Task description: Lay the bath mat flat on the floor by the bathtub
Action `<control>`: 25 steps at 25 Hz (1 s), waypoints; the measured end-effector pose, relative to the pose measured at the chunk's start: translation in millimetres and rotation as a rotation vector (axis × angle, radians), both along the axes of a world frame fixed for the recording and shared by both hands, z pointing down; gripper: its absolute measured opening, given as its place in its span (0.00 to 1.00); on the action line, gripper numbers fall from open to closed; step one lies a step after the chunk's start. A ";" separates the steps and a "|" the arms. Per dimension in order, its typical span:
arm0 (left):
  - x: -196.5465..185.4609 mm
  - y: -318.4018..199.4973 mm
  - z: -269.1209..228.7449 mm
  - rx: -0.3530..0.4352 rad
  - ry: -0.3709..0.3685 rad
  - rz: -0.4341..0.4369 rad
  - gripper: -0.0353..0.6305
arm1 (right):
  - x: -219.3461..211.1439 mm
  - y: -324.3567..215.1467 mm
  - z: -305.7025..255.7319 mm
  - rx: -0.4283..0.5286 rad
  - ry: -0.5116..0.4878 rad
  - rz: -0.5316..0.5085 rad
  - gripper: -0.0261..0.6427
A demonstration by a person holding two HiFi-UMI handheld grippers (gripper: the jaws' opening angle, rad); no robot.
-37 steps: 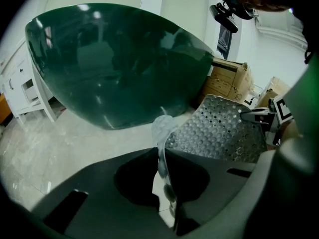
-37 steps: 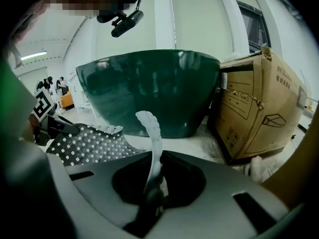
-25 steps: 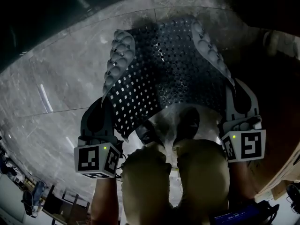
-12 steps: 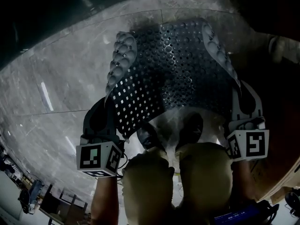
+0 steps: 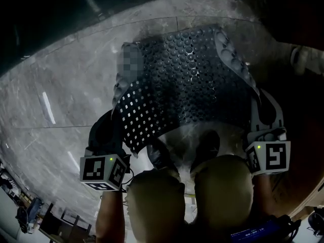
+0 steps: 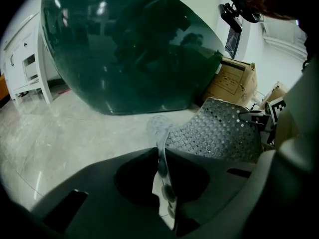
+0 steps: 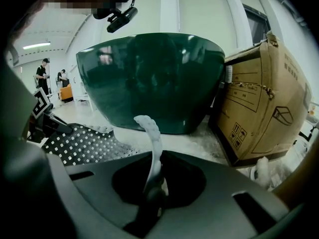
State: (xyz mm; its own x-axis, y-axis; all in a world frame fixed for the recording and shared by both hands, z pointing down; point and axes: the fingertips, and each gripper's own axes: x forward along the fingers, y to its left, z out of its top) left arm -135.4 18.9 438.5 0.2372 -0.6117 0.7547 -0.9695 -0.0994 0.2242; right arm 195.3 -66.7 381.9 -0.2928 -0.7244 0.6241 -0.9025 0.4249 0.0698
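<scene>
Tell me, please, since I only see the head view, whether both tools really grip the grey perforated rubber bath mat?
Observer: Yes. The left tool is shut on the bumpy edge of the grey perforated rubber bath mat, as its own view shows.
Operator: And the right one?
Observer: The right tool is shut on the opposite edge, which curls upward beyond its jaws.
Operator: What stands ahead of the mat?
Observer: A glossy dark green bathtub, with a brown cardboard box close to its right.
</scene>
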 end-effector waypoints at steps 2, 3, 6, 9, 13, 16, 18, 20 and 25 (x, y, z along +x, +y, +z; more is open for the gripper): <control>-5.1 4.0 7.5 -0.003 0.008 -0.008 0.11 | 0.8 1.1 5.4 0.004 0.007 -0.001 0.08; -9.7 7.3 14.6 -0.004 0.011 -0.014 0.11 | -0.4 3.0 12.1 0.004 0.009 0.000 0.08; -19.3 15.8 33.2 -0.007 0.014 -0.022 0.11 | -2.3 9.0 27.5 0.000 0.011 0.009 0.08; -21.1 17.8 41.6 -0.012 0.019 -0.032 0.11 | -0.7 8.0 32.5 0.001 0.011 0.010 0.08; -26.8 15.9 56.5 -0.010 0.015 -0.036 0.11 | -4.1 0.4 49.3 0.008 0.009 0.005 0.08; -36.6 18.0 70.5 -0.016 0.007 -0.046 0.11 | -8.0 -3.9 61.2 0.014 0.007 0.005 0.08; -42.7 18.1 78.1 -0.022 0.006 -0.060 0.11 | -8.8 -7.5 64.9 0.018 0.012 0.002 0.08; -45.0 18.6 84.8 -0.037 0.013 -0.073 0.11 | -7.6 -9.6 67.5 0.018 0.014 0.004 0.08; -50.7 17.1 105.3 -0.068 0.028 -0.103 0.11 | -3.5 -11.0 77.5 -0.003 0.025 0.022 0.08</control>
State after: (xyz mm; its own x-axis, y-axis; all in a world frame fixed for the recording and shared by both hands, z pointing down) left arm -186.1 36.1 543.8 0.1979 -0.5814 0.7892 -0.9669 0.0165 0.2546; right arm 191.8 -77.7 459.5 -0.2612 -0.7286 0.6332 -0.9097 0.4051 0.0910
